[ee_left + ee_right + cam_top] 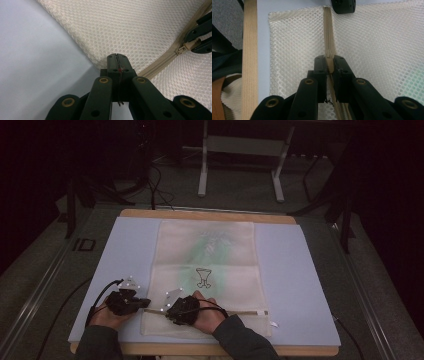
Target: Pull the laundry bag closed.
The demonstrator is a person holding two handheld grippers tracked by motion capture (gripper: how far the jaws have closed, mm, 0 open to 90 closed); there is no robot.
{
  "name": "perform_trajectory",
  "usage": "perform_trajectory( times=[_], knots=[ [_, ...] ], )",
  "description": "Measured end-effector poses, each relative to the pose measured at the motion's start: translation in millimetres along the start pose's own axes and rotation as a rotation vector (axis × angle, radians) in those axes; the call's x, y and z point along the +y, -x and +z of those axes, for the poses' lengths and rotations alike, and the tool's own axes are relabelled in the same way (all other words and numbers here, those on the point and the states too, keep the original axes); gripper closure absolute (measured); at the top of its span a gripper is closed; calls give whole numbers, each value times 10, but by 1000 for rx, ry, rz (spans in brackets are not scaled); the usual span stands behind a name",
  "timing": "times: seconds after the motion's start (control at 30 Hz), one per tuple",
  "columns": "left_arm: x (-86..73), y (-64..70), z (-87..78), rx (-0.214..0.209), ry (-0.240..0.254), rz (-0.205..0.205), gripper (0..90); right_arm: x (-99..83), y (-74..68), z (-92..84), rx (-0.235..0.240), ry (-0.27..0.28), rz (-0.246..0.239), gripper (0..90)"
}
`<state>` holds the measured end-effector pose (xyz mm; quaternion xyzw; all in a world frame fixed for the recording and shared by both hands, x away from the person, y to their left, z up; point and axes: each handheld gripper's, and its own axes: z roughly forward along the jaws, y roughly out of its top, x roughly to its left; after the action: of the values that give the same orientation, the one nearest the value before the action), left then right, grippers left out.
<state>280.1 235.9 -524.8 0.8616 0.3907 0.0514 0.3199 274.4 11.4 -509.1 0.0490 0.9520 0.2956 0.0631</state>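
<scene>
A cream mesh bag lies flat on a pale blue mat. Its zipper runs along the near edge. My left gripper is shut on the bag's left edge at the zipper's end; in the left gripper view its tips pinch the mesh. My right gripper sits just to its right, shut on the zipper pull, with the closed zipper running ahead to the left gripper. The pull also appears between the right gripper's tips.
A green shape shows through the mesh, and a small cup drawing is printed on the bag. The mat rests on a wooden table. A white stand's legs and cables lie on the floor beyond.
</scene>
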Motion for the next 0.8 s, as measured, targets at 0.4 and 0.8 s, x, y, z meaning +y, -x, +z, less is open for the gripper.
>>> perform_trajectory(
  times=[0.4, 0.8],
  knots=[
    [-1, 2, 0, 2, 1, 0, 897, -48, 7, -45, 0, 2, 5, 822],
    [0, 0, -1, 0, -1, 1, 897, -79, 2, -80, -7, 3, 7, 822]
  ],
)
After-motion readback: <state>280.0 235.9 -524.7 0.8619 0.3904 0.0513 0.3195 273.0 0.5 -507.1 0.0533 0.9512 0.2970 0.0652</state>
